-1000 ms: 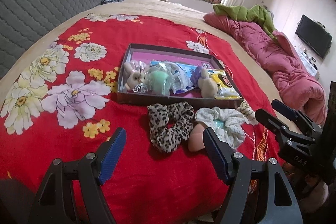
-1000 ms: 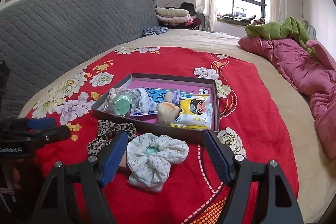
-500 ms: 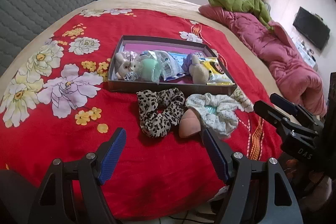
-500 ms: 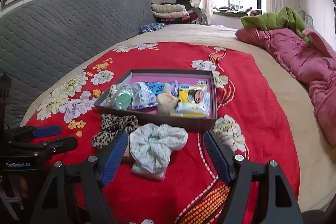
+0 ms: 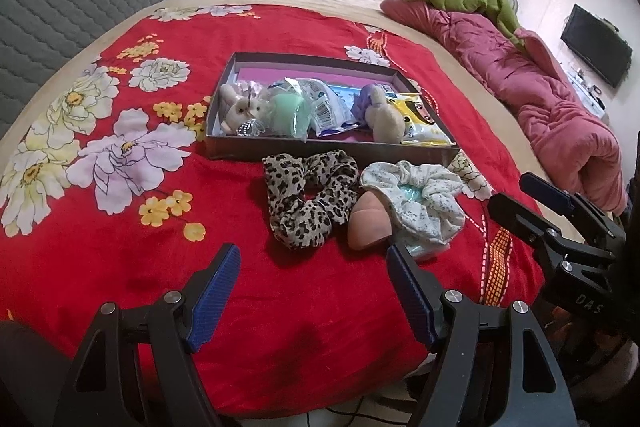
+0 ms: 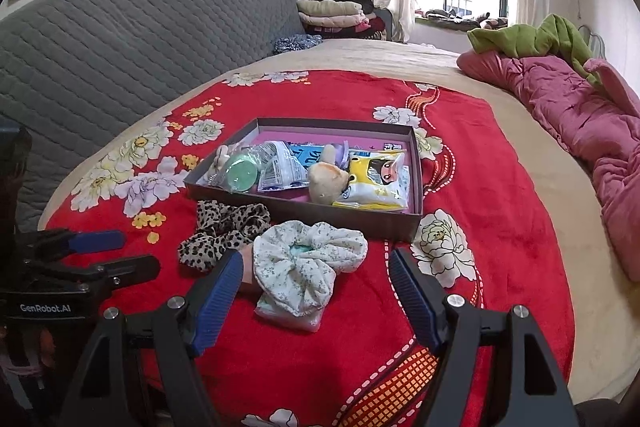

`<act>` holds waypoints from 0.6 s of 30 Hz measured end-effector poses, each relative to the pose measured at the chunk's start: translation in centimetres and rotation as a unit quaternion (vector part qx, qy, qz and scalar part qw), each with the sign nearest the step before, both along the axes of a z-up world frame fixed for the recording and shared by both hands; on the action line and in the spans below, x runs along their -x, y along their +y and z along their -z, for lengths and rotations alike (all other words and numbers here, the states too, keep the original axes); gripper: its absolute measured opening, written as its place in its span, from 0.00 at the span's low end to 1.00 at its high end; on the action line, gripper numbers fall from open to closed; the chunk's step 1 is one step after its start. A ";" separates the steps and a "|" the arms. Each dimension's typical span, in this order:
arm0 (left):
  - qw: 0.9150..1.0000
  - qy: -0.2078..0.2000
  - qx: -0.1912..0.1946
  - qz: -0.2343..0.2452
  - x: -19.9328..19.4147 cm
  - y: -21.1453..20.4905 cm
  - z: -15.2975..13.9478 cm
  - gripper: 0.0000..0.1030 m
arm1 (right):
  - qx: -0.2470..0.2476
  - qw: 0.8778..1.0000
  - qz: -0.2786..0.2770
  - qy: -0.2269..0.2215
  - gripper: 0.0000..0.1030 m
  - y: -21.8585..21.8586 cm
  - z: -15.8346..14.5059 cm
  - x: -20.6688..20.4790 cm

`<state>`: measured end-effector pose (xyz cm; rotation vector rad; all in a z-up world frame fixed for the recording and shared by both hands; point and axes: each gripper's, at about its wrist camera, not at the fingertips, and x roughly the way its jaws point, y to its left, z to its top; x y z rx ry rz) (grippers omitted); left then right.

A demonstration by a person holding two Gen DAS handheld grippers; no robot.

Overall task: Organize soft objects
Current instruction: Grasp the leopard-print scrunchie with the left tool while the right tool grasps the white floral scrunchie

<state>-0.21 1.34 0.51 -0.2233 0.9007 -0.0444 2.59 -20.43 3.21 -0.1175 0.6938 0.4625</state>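
A leopard scrunchie (image 5: 310,199), pink sponge (image 5: 366,223) and white floral scrunchie (image 5: 416,201) lie at the box's (image 5: 320,153) 6 o'clock.

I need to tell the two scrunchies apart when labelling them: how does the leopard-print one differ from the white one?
The leopard scrunchie is tan with dark spots; the white scrunchie is pale with fine specks. The leopard scrunchie lies flat on the red blanket, while the white scrunchie sits on a small pale packet. The leopard scrunchie's centre shows red blanket; the white scrunchie's shows something teal. Both are gathered fabric rings lying outside the box, near its front wall.
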 end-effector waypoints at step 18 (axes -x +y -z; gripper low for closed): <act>1.000 0.019 -0.001 -0.001 -3.7 0.9 3.5 0.74 | 0.028 0.998 -0.040 0.037 0.72 2.8 4.0 -2.2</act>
